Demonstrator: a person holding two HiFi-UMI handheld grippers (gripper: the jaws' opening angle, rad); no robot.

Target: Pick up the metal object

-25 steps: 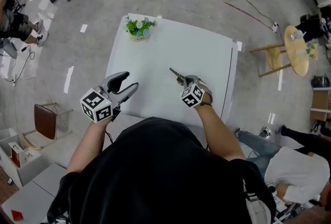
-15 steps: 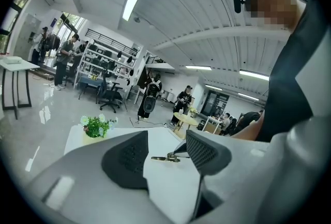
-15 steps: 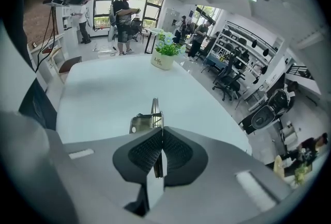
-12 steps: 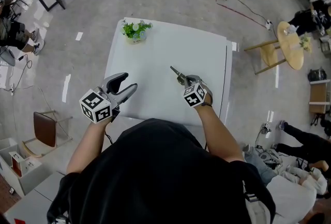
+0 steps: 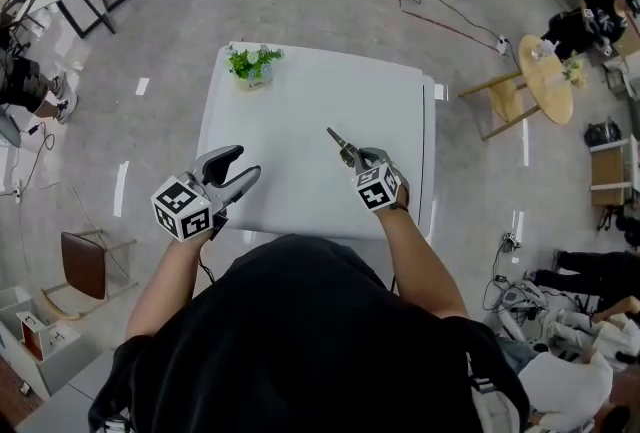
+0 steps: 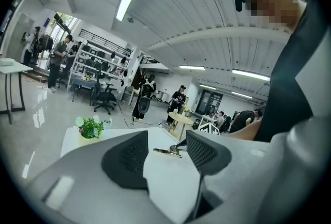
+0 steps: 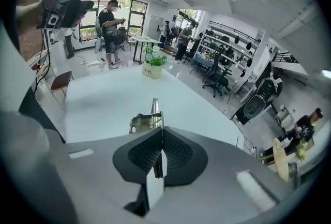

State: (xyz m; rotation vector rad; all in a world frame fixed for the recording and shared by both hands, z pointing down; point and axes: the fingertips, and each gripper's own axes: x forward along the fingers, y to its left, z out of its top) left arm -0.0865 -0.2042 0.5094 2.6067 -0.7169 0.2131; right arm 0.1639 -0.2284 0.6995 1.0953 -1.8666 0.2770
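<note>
The metal object is a slim hinged tool with a flat plate and a thin tip. My right gripper is shut on it above the white table, right of centre. In the right gripper view the metal object sticks out past the closed jaws, tip pointing away over the table. From the left gripper view the metal object shows small between the spread jaws, far off. My left gripper hangs open and holds nothing at the table's near left edge.
A small potted plant stands at the table's far left corner. A round wooden side table is off to the right, a brown chair to the left. People and office chairs are spread around the room.
The head camera has shifted, so the table sits a little further left in view. Both grippers keep their places; the right one stays shut on the metal object.
</note>
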